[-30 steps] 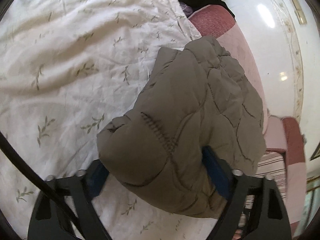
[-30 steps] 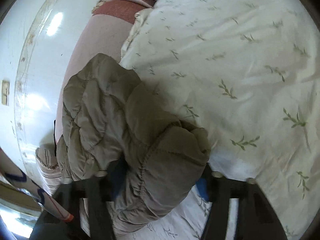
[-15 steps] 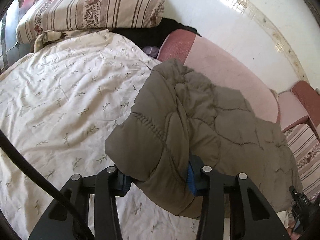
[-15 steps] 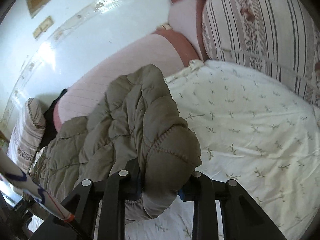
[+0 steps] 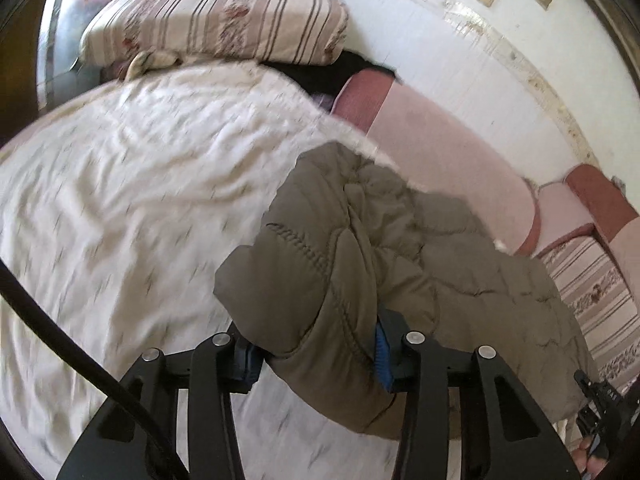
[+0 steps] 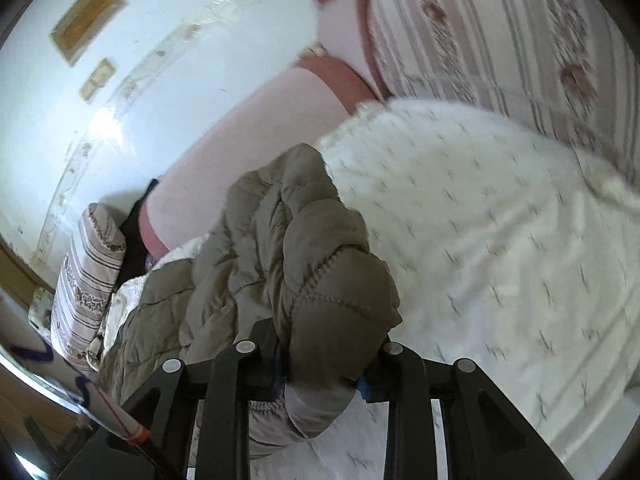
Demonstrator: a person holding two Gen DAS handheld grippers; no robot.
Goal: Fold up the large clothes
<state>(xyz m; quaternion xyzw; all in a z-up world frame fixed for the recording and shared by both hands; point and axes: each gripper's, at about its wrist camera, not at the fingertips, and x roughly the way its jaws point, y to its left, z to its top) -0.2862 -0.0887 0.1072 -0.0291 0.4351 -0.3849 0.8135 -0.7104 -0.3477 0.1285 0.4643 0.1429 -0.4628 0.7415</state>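
I have the left gripper (image 5: 316, 354) clamped on a thick bunch of the jacket (image 5: 384, 264), an olive-grey quilted coat with puffy stitched panels and a matte, slightly crumpled shell; its jaws have just eased a little wider, yet the blue pads (image 5: 382, 354) press into the padding from both sides. On my other side the right gripper (image 6: 320, 376) pinches a rounded, pillowy fold of the same jacket (image 6: 296, 264), its jaws likewise having just opened a touch with the fabric squeezed between them, narrow and far from spread. The jacket hangs raised between my two grippers, above the bedspread (image 5: 132, 200), a cream cotton sheet printed with small leafy sprigs and full of soft wrinkles, blurred in both views. Beyond the jacket lies a long pink bolster (image 5: 444, 164) with darker rose ends, smooth and cylindrical, against a glossy white wall (image 5: 460, 52). A striped pillow (image 5: 224, 20) with floral bands sits at the far edge of the bed, a dark garment (image 5: 332, 74) tucked beside it. A black cable (image 5: 80, 360) curves across the lower left of the left view
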